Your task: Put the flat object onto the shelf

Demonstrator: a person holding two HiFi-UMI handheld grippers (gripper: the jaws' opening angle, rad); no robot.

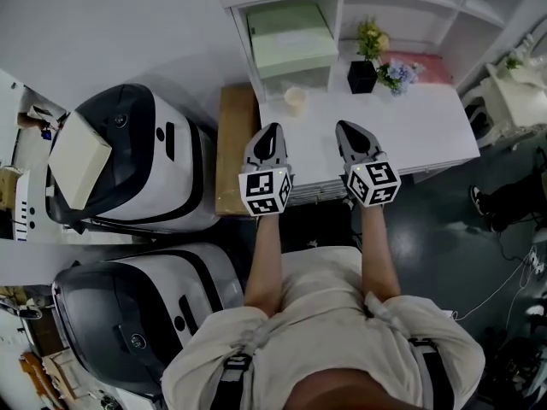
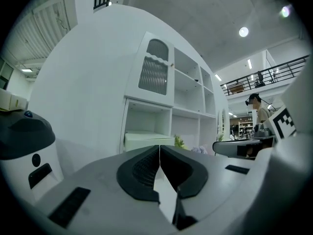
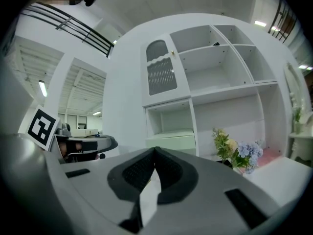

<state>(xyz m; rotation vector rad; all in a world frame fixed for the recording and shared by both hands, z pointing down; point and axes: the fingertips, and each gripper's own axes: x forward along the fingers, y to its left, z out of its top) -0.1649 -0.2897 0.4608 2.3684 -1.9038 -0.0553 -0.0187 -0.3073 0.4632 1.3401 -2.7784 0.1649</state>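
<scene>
The flat pale green box (image 1: 291, 37) lies in the lower left compartment of the white shelf unit (image 1: 244, 37). It also shows in the left gripper view (image 2: 146, 140) and the right gripper view (image 3: 171, 141). Both grippers hover side by side over the near edge of the white table (image 1: 427, 122), pointing at the shelf. My left gripper (image 1: 272, 130) (image 2: 159, 149) is shut with nothing in it. My right gripper (image 1: 345, 127) (image 3: 155, 151) is also shut and holds nothing. Neither gripper touches the box.
A small cream cup (image 1: 296, 101) stands on the table before the shelf. A black pot with a plant (image 1: 362, 75) and blue flowers (image 1: 398, 74) sit further right. A brown board (image 1: 235, 148) leans left of the table, beside two white-and-black machines (image 1: 145, 156).
</scene>
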